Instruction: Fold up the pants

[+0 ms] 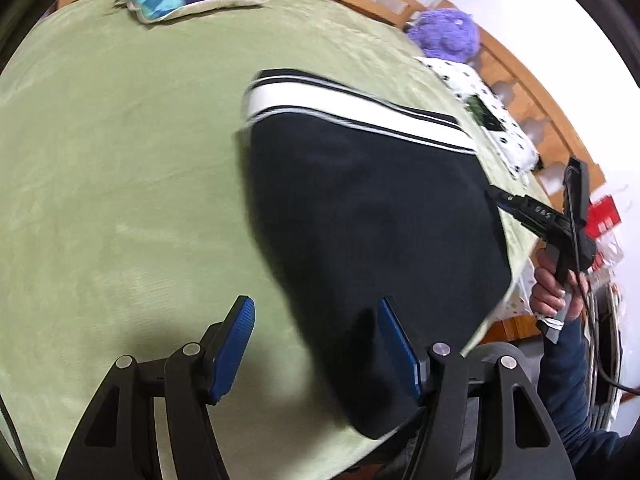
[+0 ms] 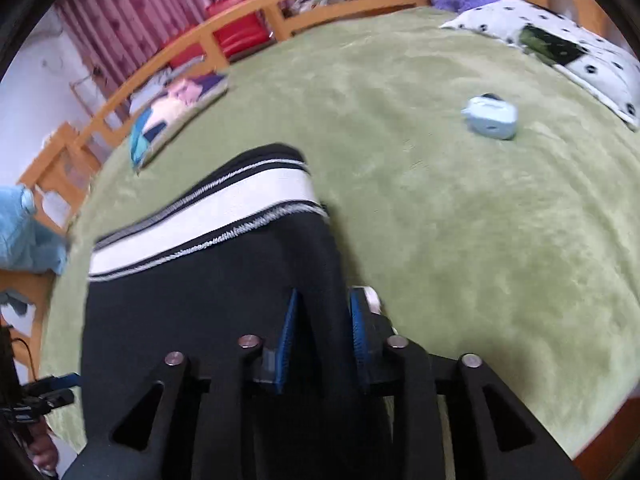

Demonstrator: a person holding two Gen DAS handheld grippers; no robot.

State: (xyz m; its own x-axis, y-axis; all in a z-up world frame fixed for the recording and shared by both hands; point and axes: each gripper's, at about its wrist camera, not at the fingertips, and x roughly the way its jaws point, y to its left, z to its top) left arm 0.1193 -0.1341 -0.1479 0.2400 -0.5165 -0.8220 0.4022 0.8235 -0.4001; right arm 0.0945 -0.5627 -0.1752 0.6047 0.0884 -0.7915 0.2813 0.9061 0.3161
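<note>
The pants (image 1: 360, 208), one dark pair with a white-striped waistband, lie on the green bed (image 1: 120, 184), ahead of the spread, empty left fingers (image 1: 236, 344) and pinched at the edge by the right fingers (image 2: 288, 344).

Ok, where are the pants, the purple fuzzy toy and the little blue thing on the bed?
pants (image 2: 208, 312), right wrist view, on the dark cloth below the white waistband
purple fuzzy toy (image 1: 446, 34), left wrist view, on its body
little blue thing (image 2: 490, 117), right wrist view, on its top
</note>
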